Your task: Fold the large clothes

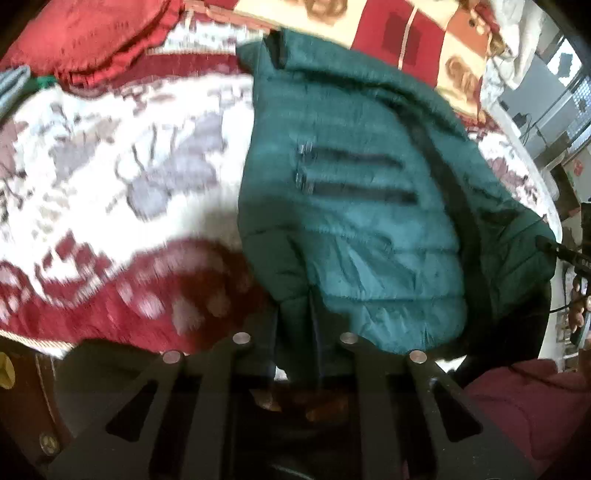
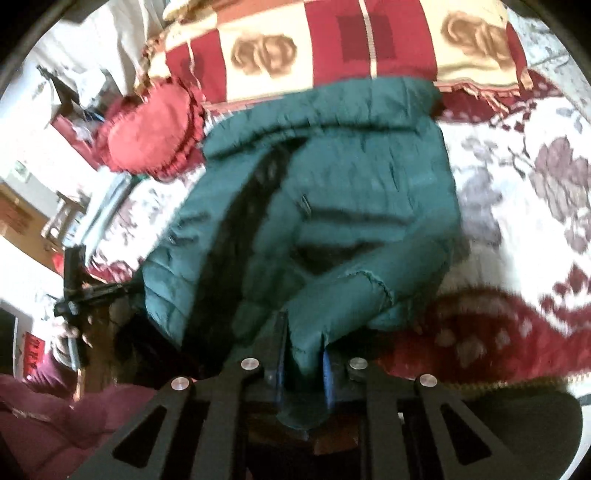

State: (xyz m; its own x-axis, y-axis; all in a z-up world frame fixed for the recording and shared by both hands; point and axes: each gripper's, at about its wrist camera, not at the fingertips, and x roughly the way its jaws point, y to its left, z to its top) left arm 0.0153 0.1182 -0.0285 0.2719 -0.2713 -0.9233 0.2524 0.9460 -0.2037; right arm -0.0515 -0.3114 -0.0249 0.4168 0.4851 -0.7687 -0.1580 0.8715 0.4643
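Right wrist: red cushion (image 2: 147, 136) beside green jacket (image 2: 332, 177).

Under my view lies a thick bedspread (image 1: 122, 155), white in the middle with grey-mauve flowers and leaves woven in, and a dark red border dotted with pale blotches near me. At its far edge lies a folded blanket (image 2: 332, 48) of red and cream squares, some printed with brown roses, with a fringed hem. Beside that sits a round red cushion (image 2: 147, 136) with a gathered frill around its rim; it rests on the bedspread. A crumpled white cloth (image 1: 513, 33) lies past the blanket's end. Beyond the bed I can make out blurred room furniture and bright windows.
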